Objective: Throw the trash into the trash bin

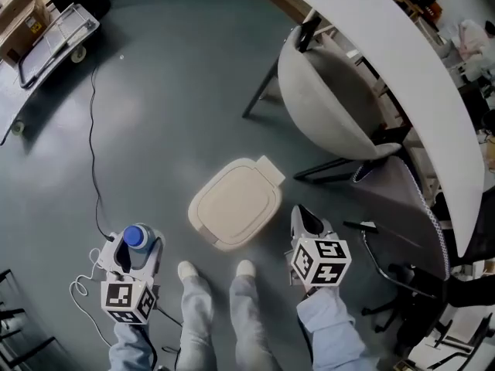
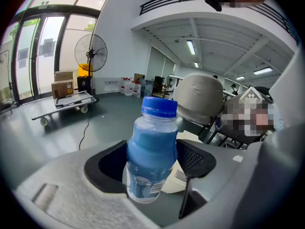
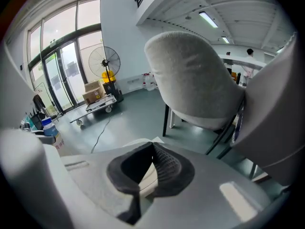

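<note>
Between the jaws of the left tongs (image 2: 153, 168) stands a small plastic bottle (image 2: 151, 142), clamped at its lower body with a black pad on either side. Its long axis runs upright, the blue screw cap pointing up and leaning very slightly right. Its clear body is filled with bright blue liquid nearly to the neck, and a pale printed label wraps the base. From the head view only the round blue cap shows, seen from above at the lower left, beside the person's shoes (image 1: 188, 270); the body and label show only in the left gripper view. The right tongs (image 3: 152, 163) have their jaws pressed together with nothing between them. On the grey floor (image 1: 155, 114) just ahead of the feet, between the two tongs, sits a trash bin (image 1: 234, 203) with a closed cream lid. A grey chair (image 1: 332, 107) stands beyond it, under a white surface (image 1: 402, 60). A standing fan (image 2: 90, 51) and a flat cart (image 2: 66, 104) appear far off in both gripper views.
</note>
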Available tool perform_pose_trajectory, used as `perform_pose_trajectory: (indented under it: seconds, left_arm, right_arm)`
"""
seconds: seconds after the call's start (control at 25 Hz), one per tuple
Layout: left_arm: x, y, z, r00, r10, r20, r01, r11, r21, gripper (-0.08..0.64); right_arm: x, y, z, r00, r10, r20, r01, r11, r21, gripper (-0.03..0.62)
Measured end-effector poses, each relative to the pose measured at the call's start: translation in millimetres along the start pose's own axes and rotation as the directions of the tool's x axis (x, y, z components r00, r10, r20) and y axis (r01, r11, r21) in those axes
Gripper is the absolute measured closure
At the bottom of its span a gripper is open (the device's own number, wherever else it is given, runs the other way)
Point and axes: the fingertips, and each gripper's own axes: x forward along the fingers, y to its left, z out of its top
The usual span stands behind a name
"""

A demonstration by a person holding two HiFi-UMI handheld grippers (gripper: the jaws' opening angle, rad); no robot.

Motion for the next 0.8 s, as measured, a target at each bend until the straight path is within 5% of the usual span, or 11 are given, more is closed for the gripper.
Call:
perform_pose_trajectory:
  seconds: [0.36,0.8]
  left_arm:
    - [17.5,8.9,-64.3,0.996,-0.052,-0.07,0.052,0.999,-0.001,0.224]
    - [3.2,89.3,-96.1,0.994,0.03,-0.105,-0.035,0.999,-0.042,0.225]
  right_arm:
    - [48.4,35.8,-55.7,0.998,0.01,-0.064,-0.01,1.0,-0.005,0.589]
    - [78.6,108.4,-91.7,0.989,0.066,-0.132,-0.07,0.997,-0.022,0.589]
